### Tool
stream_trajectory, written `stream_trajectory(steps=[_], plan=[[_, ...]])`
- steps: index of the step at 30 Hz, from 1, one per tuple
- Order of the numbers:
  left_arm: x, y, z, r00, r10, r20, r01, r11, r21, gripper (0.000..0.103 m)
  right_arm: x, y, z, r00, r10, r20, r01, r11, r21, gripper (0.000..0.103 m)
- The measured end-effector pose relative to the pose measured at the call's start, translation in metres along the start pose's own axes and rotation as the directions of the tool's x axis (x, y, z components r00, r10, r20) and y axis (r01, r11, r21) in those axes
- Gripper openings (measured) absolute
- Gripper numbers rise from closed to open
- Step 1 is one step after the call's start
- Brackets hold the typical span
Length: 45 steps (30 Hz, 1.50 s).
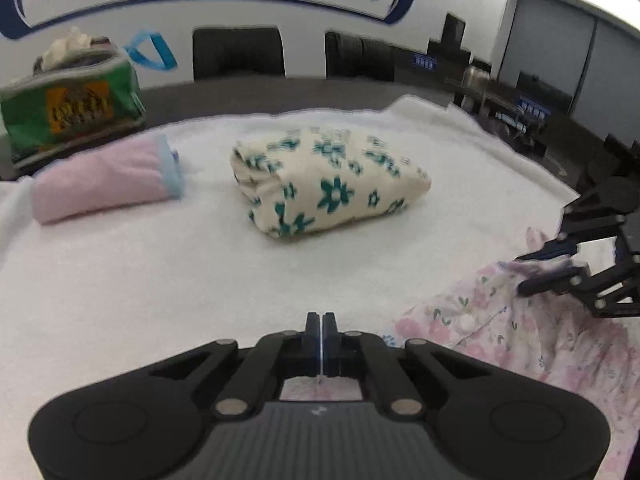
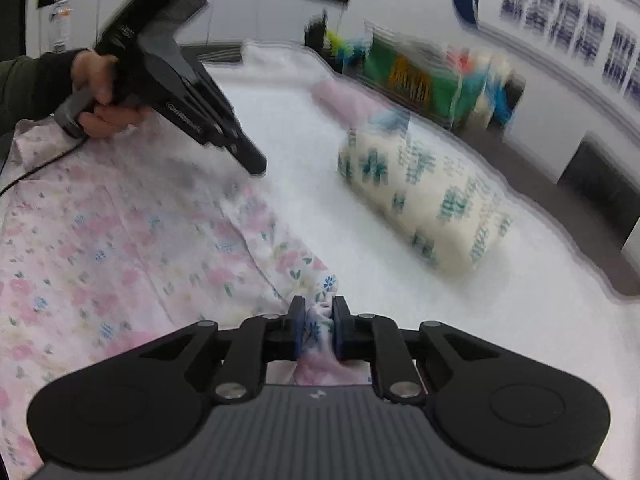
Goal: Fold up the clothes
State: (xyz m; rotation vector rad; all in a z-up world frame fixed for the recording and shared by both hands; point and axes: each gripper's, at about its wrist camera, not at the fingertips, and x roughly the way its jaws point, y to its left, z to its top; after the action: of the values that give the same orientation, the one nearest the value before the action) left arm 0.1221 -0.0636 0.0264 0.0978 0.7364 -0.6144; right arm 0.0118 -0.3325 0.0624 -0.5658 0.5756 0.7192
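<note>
A pink floral garment (image 2: 120, 248) lies spread on the white cloth-covered table (image 1: 160, 280); it also shows at the right of the left wrist view (image 1: 500, 320). My right gripper (image 2: 318, 322) is shut on a bunched corner of this garment. In the left wrist view the right gripper (image 1: 532, 272) shows at the right edge, holding the fabric. My left gripper (image 1: 321, 320) is shut with its fingers pressed together and nothing visible between them, above the garment's near edge. In the right wrist view the left gripper (image 2: 256, 166) hovers over the garment, held by a hand.
A folded cream garment with teal flowers (image 1: 328, 184) lies mid-table, also in the right wrist view (image 2: 424, 204). A folded pink garment (image 1: 104, 180) lies to its left. A green bag (image 1: 68, 104) with clothes stands at the back left. Dark chairs (image 1: 240, 54) line the far wall.
</note>
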Motion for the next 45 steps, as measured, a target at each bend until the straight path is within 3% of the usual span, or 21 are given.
stream_trajectory(steps=[4,7,12,15,16,17,19,22,24,28,30,31,33,39,43,45], plan=[[-0.044,-0.019,-0.007,0.996,-0.018,0.082,0.013,0.998,0.060,0.000,-0.043,0.033,0.014,0.989,-0.108,0.099,0.118,0.988,-0.098,0.013],[-0.088,-0.039,-0.025,0.986,-0.044,0.158,0.024,0.992,0.127,0.000,-0.068,0.063,0.017,0.978,-0.174,0.116,0.194,0.963,-0.188,0.013],[-0.131,-0.079,-0.067,0.983,-0.047,0.180,-0.001,0.965,0.261,0.000,-0.091,0.117,0.003,0.980,-0.168,0.105,0.192,0.933,-0.305,0.013],[-0.118,-0.087,-0.064,0.988,-0.017,0.151,-0.038,0.935,0.351,0.017,-0.083,0.127,-0.002,0.982,-0.174,0.079,0.190,0.927,-0.322,0.013],[-0.106,-0.083,-0.055,0.992,-0.016,0.125,-0.027,0.943,0.332,0.045,-0.079,0.128,-0.004,0.981,-0.182,0.067,0.194,0.925,-0.326,0.013],[-0.092,-0.074,-0.043,0.996,-0.031,0.083,0.007,0.960,0.280,0.058,-0.075,0.128,-0.004,0.980,-0.190,0.056,0.198,0.924,-0.327,0.013],[-0.062,-0.057,-0.019,0.998,-0.068,0.001,0.067,0.983,0.171,0.061,-0.069,0.124,-0.001,0.981,-0.186,0.053,0.193,0.933,-0.304,0.013],[-0.013,-0.038,0.001,0.991,-0.091,-0.103,0.094,0.995,0.022,0.058,-0.071,0.130,-0.001,0.984,-0.171,0.057,0.180,0.932,-0.314,0.013],[0.007,-0.040,-0.002,0.984,-0.117,-0.134,0.121,0.992,0.021,0.051,-0.072,0.134,-0.003,0.984,-0.168,0.059,0.178,0.932,-0.317,0.013],[0.018,-0.057,-0.018,0.962,-0.233,-0.142,0.247,0.965,0.090,0.045,-0.069,0.132,-0.007,0.984,-0.163,0.066,0.176,0.939,-0.295,0.013],[0.016,-0.068,-0.023,0.972,-0.194,-0.133,0.216,0.962,0.169,0.029,-0.068,0.130,-0.009,0.985,-0.160,0.070,0.173,0.944,-0.281,0.013],[0.014,-0.071,-0.024,0.974,-0.182,-0.138,0.206,0.960,0.188,0.006,-0.067,0.129,-0.010,0.985,-0.158,0.072,0.172,0.946,-0.276,0.013],[0.009,-0.068,-0.025,0.962,-0.229,-0.150,0.253,0.953,0.164,0.001,-0.063,0.126,-0.010,0.985,-0.155,0.070,0.168,0.946,-0.277,0.013],[-0.046,-0.053,-0.031,0.982,-0.183,0.038,0.175,0.971,0.164,0.000,-0.063,0.123,-0.009,0.965,-0.227,0.132,0.253,0.939,-0.234,0.013],[-0.102,-0.060,-0.050,0.971,-0.148,0.185,0.112,0.975,0.193,0.000,-0.073,0.128,-0.009,0.947,-0.266,0.181,0.303,0.925,-0.229,0.013],[-0.123,-0.072,-0.068,0.968,-0.097,0.232,0.045,0.975,0.220,0.000,-0.076,0.137,-0.011,0.945,-0.275,0.177,0.314,0.915,-0.252,0.013]])
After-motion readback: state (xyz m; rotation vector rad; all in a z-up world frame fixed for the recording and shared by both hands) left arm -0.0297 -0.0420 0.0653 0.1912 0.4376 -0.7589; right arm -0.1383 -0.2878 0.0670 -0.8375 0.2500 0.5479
